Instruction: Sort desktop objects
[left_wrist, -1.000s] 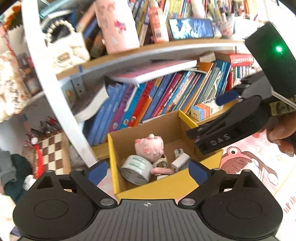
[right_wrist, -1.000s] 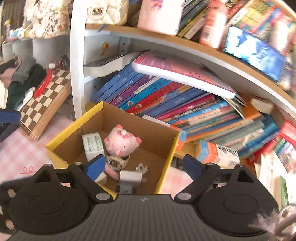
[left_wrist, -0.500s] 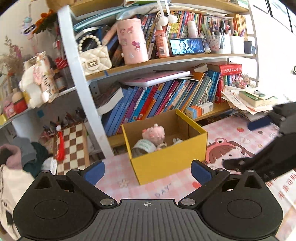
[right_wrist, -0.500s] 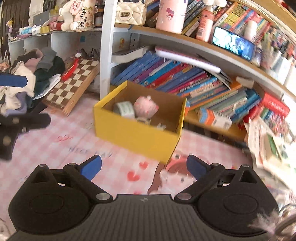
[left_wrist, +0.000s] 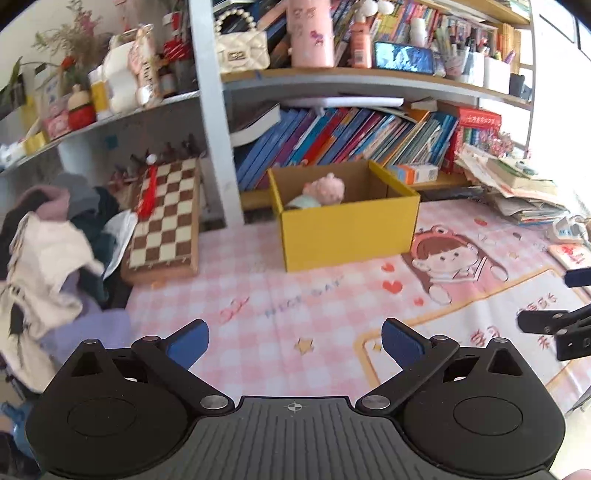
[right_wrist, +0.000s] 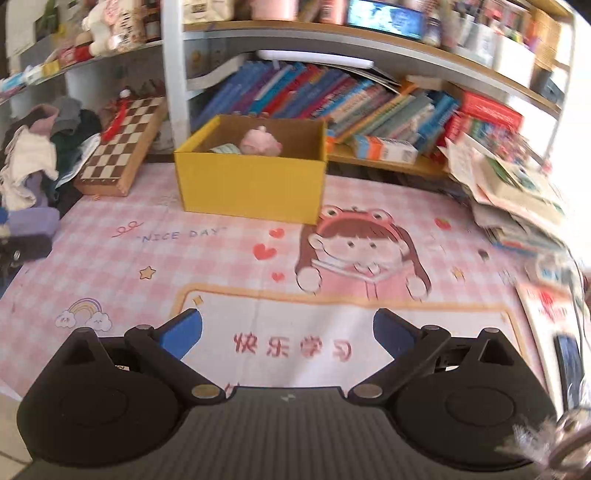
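White bookshelf (left_wrist: 212, 110) crammed with books; pink checked mat (right_wrist: 207, 254); bright daylight right.

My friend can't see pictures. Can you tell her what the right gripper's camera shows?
An open black right gripper hangs empty over a pink checked cartoon desk mat. Behind it, a yellow cardboard box holding a pink plush toy sits before crowded bookshelves.

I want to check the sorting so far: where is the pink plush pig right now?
The pink plush pig sits inside the yellow cardboard box at the back of the pink mat, just before the bookshelf, right of the chessboard.
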